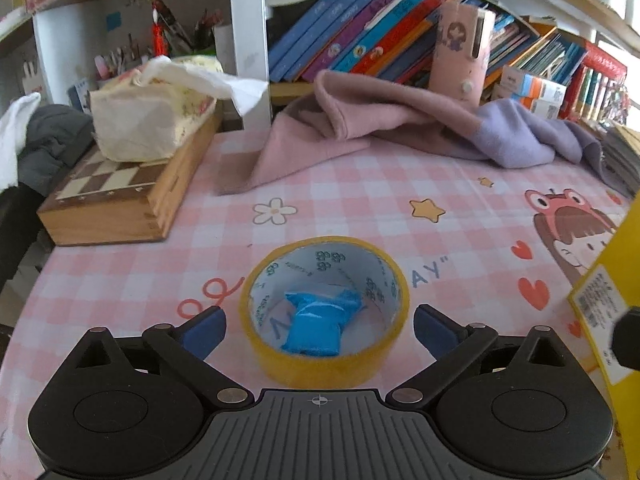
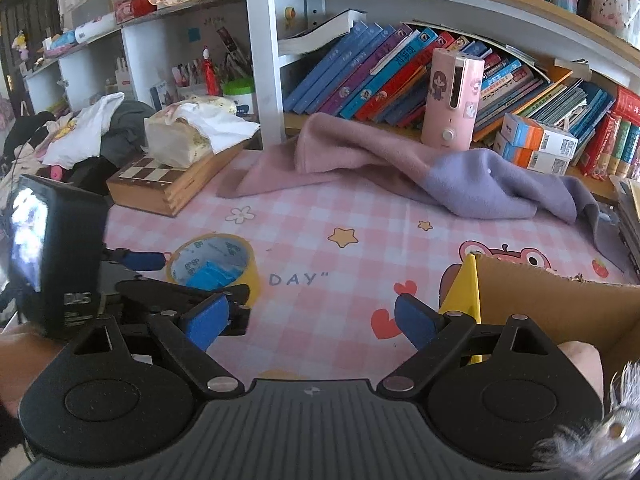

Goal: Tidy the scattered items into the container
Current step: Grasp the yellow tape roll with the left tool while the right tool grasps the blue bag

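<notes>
Straddling the tape roll (image 1: 324, 312) with my left gripper (image 1: 320, 326), jaws wide, pads off it either side; blue packet (image 1: 316, 326) sits inside the roll. My right gripper (image 2: 312, 316) gapes wide, empty, over the pink checked tablecloth (image 2: 320, 220), cardboard box (image 2: 560, 304) just right. Beyond: pink-purple cloth (image 2: 400, 168), books (image 2: 380, 72).

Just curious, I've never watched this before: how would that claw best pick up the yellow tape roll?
Across its outer wall, from above and the near side. The tape roll lies flat, ring upward, and the open left claw already straddles it.
</notes>
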{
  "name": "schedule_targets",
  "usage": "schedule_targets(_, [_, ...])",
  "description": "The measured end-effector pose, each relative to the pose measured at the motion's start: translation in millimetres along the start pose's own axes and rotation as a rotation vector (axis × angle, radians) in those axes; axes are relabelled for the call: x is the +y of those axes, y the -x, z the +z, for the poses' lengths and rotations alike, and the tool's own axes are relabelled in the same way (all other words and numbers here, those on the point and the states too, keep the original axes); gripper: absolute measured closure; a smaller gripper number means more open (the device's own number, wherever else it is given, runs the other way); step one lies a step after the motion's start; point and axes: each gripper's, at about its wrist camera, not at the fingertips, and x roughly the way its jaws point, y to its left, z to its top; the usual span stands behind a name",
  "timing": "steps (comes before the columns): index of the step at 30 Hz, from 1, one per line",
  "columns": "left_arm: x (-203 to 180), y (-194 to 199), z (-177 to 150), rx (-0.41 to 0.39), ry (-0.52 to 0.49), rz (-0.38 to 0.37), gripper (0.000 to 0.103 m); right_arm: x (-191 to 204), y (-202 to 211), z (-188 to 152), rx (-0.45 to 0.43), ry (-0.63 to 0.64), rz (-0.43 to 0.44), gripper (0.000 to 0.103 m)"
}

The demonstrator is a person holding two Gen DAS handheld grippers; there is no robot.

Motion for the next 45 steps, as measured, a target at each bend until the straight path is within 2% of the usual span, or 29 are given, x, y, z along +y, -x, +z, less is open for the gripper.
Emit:
schedule_targets(6, [-7, -16, 1, 0.01, -0.037, 0.016, 0.002, -1, -9, 1, 0.024, 0.008, 0.007, 0.012])
schedule_targets(8, [-6, -17, 1, 0.005, -0.027, 0.025, 0.006, -2, -11, 1, 0.026, 0.015, 0.006, 0.012])
schedule_targets(9, [-5, -17, 2, 0.0, -0.023, 0.018, 0.013, -2, -12, 2, 0.027, 0.017, 0.006, 0.012])
schedule_targets(14, [2, -3, 3, -0.017, -0.027, -0.013, 0.013, -2, -17, 5, 0.03, 0.029, 0.005, 0.012])
schedule_targets(20, [44, 54, 11, -0.136, 0.174, -0.037, 0.013, 0, -27, 20, -0.015, 0.075, -0.001, 0.012])
schedule_targets(24, [76, 91, 5, -0.164, 0.274, -0.038, 0.013, 22, -57, 27, 0.082, 0.184, 0.106, 0.012])
schedule_targets(29, [99, 121, -13, -0.144, 0.396, -0.021, 0.013, 60, -95, 28, 0.106, 0.318, 0.214, 0.014])
schedule_targets(33, [103, 138, -29, -0.132, 0.434, 0.007, 0.013, 73, -129, 28, 0.155, 0.28, 0.193, 0.032])
schedule_targets(36, [102, 151, -36, -0.126, 0.431, 0.021, 0.013, 71, -145, 28, 0.184, 0.201, 0.196, 0.036])
schedule_targets(39, [101, 162, -42, -0.129, 0.429, 0.026, 0.013, 73, -154, 24, 0.217, 0.189, 0.191, 0.047])
schedule_targets(42, [101, 169, -48, -0.135, 0.443, 0.025, 0.013, 75, -152, 20, 0.178, 0.218, 0.176, 0.061])
schedule_targets(45, [101, 174, -51, -0.141, 0.451, 0.025, 0.013, 73, -152, 22, 0.183, 0.202, 0.176, 0.063])
